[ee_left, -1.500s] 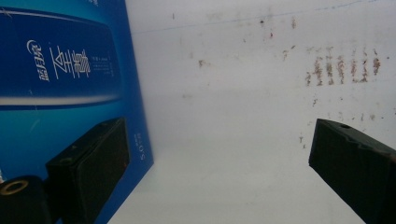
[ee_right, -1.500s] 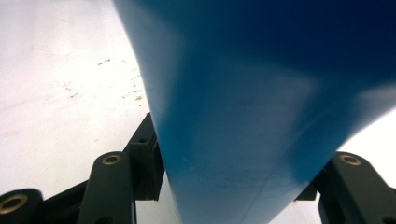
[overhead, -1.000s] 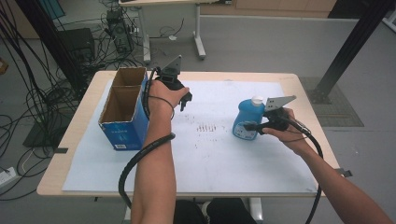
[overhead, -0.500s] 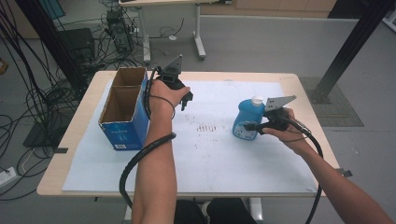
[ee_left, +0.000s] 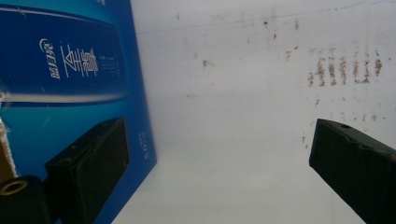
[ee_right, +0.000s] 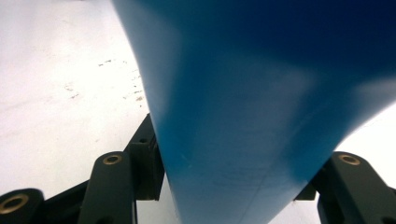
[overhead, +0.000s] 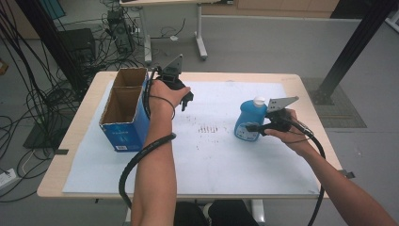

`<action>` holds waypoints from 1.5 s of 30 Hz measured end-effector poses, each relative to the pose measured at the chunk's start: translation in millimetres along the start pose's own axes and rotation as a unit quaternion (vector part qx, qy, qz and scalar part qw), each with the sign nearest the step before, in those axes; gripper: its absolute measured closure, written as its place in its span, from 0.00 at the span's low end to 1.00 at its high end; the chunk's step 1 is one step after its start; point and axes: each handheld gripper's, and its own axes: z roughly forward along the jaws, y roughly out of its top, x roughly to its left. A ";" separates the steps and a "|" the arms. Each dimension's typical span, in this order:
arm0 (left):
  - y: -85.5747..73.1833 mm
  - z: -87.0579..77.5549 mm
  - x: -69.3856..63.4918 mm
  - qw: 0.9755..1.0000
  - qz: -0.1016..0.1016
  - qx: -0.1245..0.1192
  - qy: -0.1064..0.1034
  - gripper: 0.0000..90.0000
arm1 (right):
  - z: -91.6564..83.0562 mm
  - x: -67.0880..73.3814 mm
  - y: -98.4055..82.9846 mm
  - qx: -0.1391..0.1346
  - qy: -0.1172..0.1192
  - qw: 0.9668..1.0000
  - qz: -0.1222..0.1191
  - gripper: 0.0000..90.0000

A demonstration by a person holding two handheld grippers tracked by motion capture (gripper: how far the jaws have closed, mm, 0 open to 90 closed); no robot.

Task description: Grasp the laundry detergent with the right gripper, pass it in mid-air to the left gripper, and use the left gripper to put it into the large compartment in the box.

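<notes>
A blue cardboard box [overhead: 123, 129] with its top open stands on the left of the white sheet [overhead: 211, 155]. My left gripper [overhead: 184, 100] hangs just right of it, pointing down. In the left gripper view the left gripper [ee_left: 219, 163] is open, its jaws wide apart over bare sheet, one jaw close beside the box's printed side [ee_left: 60, 70]. A blue bottle [overhead: 248, 118] with a white cap stands upright on the right of the sheet. My right gripper [overhead: 256, 127] is shut on its lower body from the right. In the right gripper view the bottle [ee_right: 261, 93] sits wedged between the jaws of the right gripper [ee_right: 233, 186].
Rows of brownish stains [overhead: 211, 128] mark the sheet's middle. The wooden table's edge [overhead: 70, 141] shows around the sheet. Cables [overhead: 42, 94] cover the floor at left, another table's legs [overhead: 200, 37] stand behind, and a black post [overhead: 348, 52] rises at the right.
</notes>
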 end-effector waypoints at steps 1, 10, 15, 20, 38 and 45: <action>0.2 -0.4 0.0 1.000 0.000 0.000 0.000 0.06 | -0.1 -0.1 0.0 0.000 0.000 1.000 0.000 0.48; 0.8 0.2 -0.1 1.000 0.001 0.001 -0.002 0.06 | 0.0 -0.1 -0.3 -0.001 0.001 1.000 -0.001 0.48; 0.4 0.7 0.2 1.000 -0.001 0.000 -0.002 0.06 | -0.2 0.2 -0.8 -0.003 0.000 1.000 -0.001 0.48; 0.4 -0.5 -0.4 1.000 0.001 -0.001 -0.002 0.06 | -0.2 0.5 -0.6 -0.002 -0.001 1.000 -0.002 0.48; -6.4 -7.6 2.5 1.000 0.007 -0.006 -0.007 0.06 | -1.0 5.3 3.1 0.009 -0.010 1.000 -0.002 0.48; -12.5 -16.1 5.5 1.000 0.009 -0.010 -0.009 0.06 | -2.3 11.8 6.2 0.017 0.000 1.000 0.001 0.49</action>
